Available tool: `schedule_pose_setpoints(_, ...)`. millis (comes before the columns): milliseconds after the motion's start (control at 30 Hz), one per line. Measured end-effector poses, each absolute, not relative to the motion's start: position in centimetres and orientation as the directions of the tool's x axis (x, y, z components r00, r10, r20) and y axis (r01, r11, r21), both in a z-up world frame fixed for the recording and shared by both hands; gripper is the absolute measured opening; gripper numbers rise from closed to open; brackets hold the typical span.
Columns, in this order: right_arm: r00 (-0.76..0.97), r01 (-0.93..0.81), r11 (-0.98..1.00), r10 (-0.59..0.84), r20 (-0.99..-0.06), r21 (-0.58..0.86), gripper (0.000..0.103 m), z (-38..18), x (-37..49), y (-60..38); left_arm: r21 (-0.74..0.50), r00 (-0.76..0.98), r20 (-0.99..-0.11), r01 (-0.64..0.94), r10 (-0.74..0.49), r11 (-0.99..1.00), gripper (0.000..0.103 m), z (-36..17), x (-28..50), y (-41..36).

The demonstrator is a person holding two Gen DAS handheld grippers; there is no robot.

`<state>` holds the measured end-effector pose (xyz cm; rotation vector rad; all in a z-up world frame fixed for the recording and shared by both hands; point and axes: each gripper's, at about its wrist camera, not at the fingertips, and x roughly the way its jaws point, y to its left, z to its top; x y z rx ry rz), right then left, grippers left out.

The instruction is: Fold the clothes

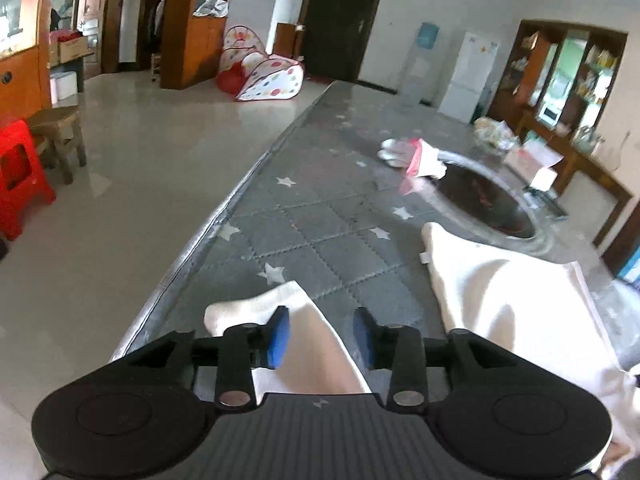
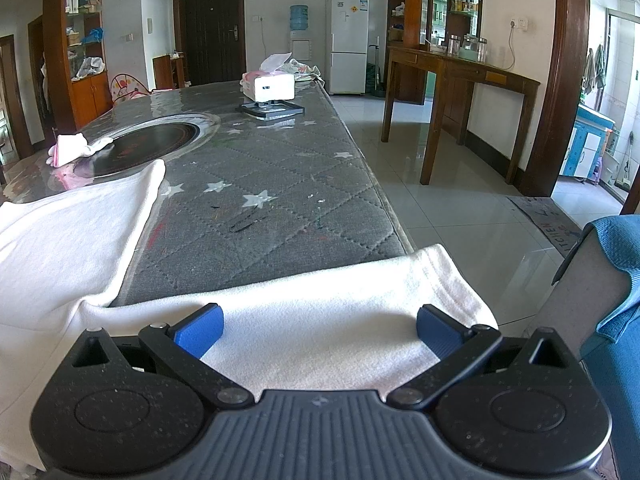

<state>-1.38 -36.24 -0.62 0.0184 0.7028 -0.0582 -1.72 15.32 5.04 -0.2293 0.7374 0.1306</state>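
Observation:
A white garment (image 1: 516, 304) lies spread on the near end of the grey quilted table (image 1: 328, 216). In the left wrist view one white sleeve (image 1: 316, 356) runs between the fingers of my left gripper (image 1: 322, 336), which is open above it. In the right wrist view the garment (image 2: 60, 240) shows again, and its other sleeve (image 2: 320, 312) lies across the table's near edge (image 2: 280, 208), between the fingers of my right gripper (image 2: 320, 330), which is wide open over it.
A round dark hotplate (image 2: 148, 144) is set in the table's middle. A small pink and white cloth (image 2: 72, 148) lies beside it. A tissue box (image 2: 268, 84) and a black tray (image 2: 272, 111) sit at the far end. Tiled floor lies on both sides.

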Motion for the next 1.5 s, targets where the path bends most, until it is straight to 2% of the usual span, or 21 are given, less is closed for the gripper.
schedule_pose_setpoints(167,0.762,0.06,0.998,-0.047,-0.646,-0.002,0.103,-0.6,-1.4,-36.2,-0.073,0.692,-0.711,-0.245,0.122,0.967,0.045,3.8,0.4,14.4)
schedule_pose_setpoints(300,0.761,0.06,0.998,-0.046,-0.647,0.0,0.103,-0.6,-1.4,-36.2,-0.027,0.69,-0.707,-0.249,0.157,0.968,0.04,3.2,1.0,14.1)
schedule_pose_setpoints(333,0.761,0.06,0.998,-0.045,-0.647,0.001,0.103,-0.6,-1.4,-36.3,-0.021,0.69,-0.705,-0.25,0.163,0.968,0.037,3.2,1.1,14.1)
schedule_pose_setpoints(400,0.761,0.06,0.998,-0.044,-0.647,0.003,0.103,-0.6,-1.4,-36.3,-0.036,0.696,-0.701,-0.253,0.156,0.967,0.019,3.3,1.0,14.6)
schedule_pose_setpoints(467,0.761,0.06,0.998,-0.043,-0.647,0.005,0.103,-0.6,-1.4,-36.4,-0.093,0.711,-0.693,-0.253,0.12,0.963,0.009,3.4,0.6,15.7)
schedule_pose_setpoints(533,0.761,0.06,0.998,-0.044,-0.648,0.003,0.103,-0.6,-1.4,-36.3,-0.183,0.745,-0.664,-0.243,0.062,0.953,0.005,3.6,-0.3,17.0)
schedule_pose_setpoints(633,0.76,0.06,0.998,-0.046,-0.648,0.0,0.103,-0.6,-1.4,-36.2,-0.275,0.797,-0.604,-0.212,0.003,0.938,0.004,4.3,-2.1,18.6)
schedule_pose_setpoints(967,0.761,0.061,0.998,-0.048,-0.647,-0.002,0.103,-0.7,-1.4,-36.2,-0.393,0.895,-0.445,-0.153,-0.042,0.907,0.003,6.2,-10.6,22.7)
schedule_pose_setpoints(1133,0.761,0.061,0.998,-0.049,-0.647,-0.003,0.103,-0.7,-1.3,-36.2,-0.358,0.881,-0.473,-0.198,0.006,0.912,0.003,5.2,-14.5,23.9)
schedule_pose_setpoints(1333,0.761,0.061,0.998,-0.049,-0.647,-0.003,0.103,-0.7,-1.3,-36.2,-0.297,0.8,-0.592,-0.33,0.098,0.896,0.003,2.7,-15.8,25.6)
schedule_pose_setpoints(1433,0.761,0.062,0.998,-0.049,-0.647,-0.003,0.103,-0.7,-1.3,-36.2,-0.343,0.803,-0.59,-0.344,0.085,0.874,0.004,2.9,-16.0,26.2)
schedule_pose_setpoints(1500,0.761,0.062,0.998,-0.049,-0.647,-0.004,0.103,-0.7,-1.3,-36.2,-0.368,0.819,-0.569,-0.332,0.072,0.869,0.009,3.6,-15.9,26.3)
